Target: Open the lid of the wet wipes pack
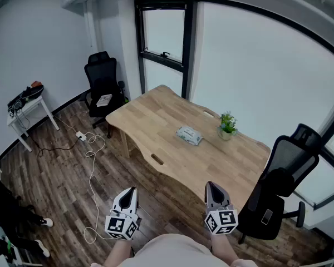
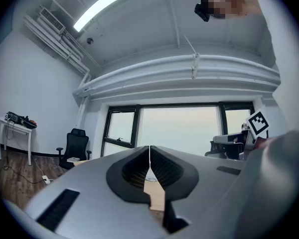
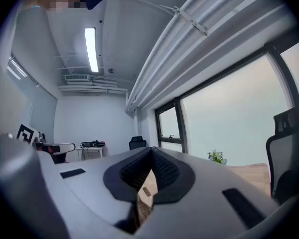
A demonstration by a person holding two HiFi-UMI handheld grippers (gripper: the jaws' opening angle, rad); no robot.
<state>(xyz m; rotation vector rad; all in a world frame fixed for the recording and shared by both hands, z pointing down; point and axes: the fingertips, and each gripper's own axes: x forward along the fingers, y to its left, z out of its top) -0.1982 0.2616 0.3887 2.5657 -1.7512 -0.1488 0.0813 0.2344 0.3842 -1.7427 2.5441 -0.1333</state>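
The wet wipes pack (image 1: 189, 134) is a pale flat packet lying on the wooden table (image 1: 156, 121), near a small potted plant (image 1: 227, 124). Its lid looks flat and shut. Both grippers are held low in the head view, well short of the table's near edge and far from the pack. My left gripper (image 1: 132, 190) has its jaws pressed together with nothing between them, as the left gripper view shows (image 2: 149, 149). My right gripper (image 1: 210, 186) is likewise shut and empty (image 3: 151, 150). Both point level toward the table.
A black office chair (image 1: 281, 185) stands by the table's right end, close to my right gripper. Another black chair (image 1: 103, 85) stands at the far left corner. A white side table (image 1: 28, 113) and a white cable (image 1: 92, 166) across the wood floor lie to the left.
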